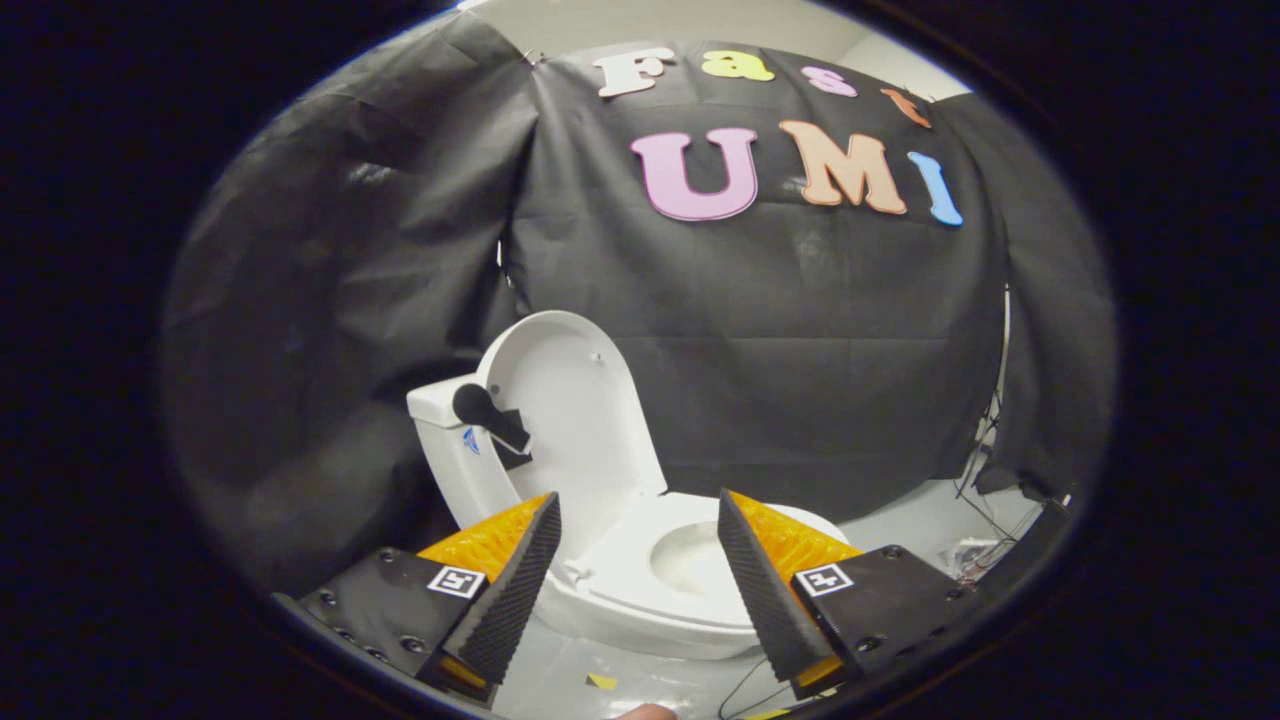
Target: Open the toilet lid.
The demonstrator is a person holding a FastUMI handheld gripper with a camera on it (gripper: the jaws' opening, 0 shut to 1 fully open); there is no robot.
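While its two fingers stand wide apart and grip nothing, our hand-held gripper (638, 510) hovers just short of a white toilet (640, 570), and we look between the fingers onto the seat (625, 575) and the bowl's opening. Beyond the left finger we see the toilet lid (575, 400) already raised, standing nearly upright against the tank (450, 440) at the far left. A dark handle piece (490, 415) juts from the lid's left edge. Black cloth (800, 380) drapes the booth behind, and thin cables (985, 440) trail down at the far right.
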